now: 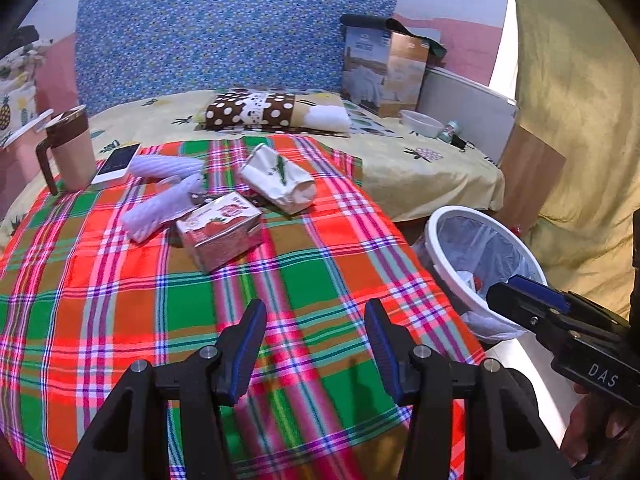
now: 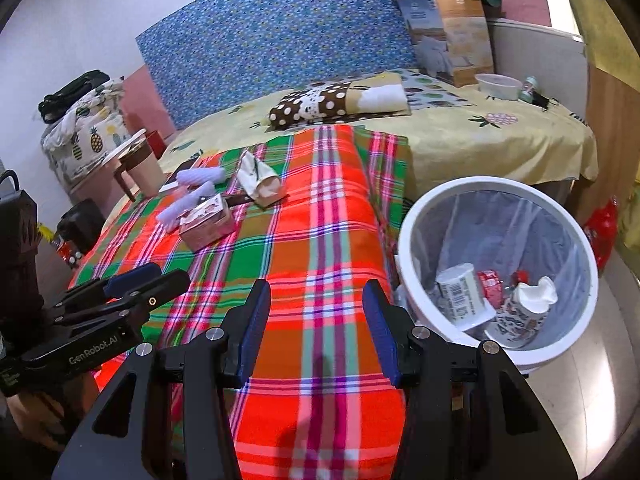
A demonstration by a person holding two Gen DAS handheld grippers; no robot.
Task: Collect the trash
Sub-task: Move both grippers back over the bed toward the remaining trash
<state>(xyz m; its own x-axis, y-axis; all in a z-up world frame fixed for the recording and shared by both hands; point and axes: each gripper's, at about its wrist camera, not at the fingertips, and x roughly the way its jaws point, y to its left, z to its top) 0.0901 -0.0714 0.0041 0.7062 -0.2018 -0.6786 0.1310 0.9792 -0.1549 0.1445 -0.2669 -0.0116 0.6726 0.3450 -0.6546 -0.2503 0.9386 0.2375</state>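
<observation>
We hover both grippers empty: left gripper (image 1: 316,354) and right gripper (image 2: 316,334) unclenched over plaid cloth's (image 1: 320,276) near edge. Bin (image 2: 412,240) part-filled. Next: reach juice carton (image 1: 219,236) mid-cloth.

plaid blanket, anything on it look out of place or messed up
Yes: a crumpled white paper bag and a dented pink carton lie tipped on the plaid blanket, beside a phone and mug.

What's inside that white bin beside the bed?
The bin has a clear liner. In it lie a white tub with a barcode, a red wrapper and a patterned cup stuffed with tissue. Whatever lies beneath them is covered.
</observation>
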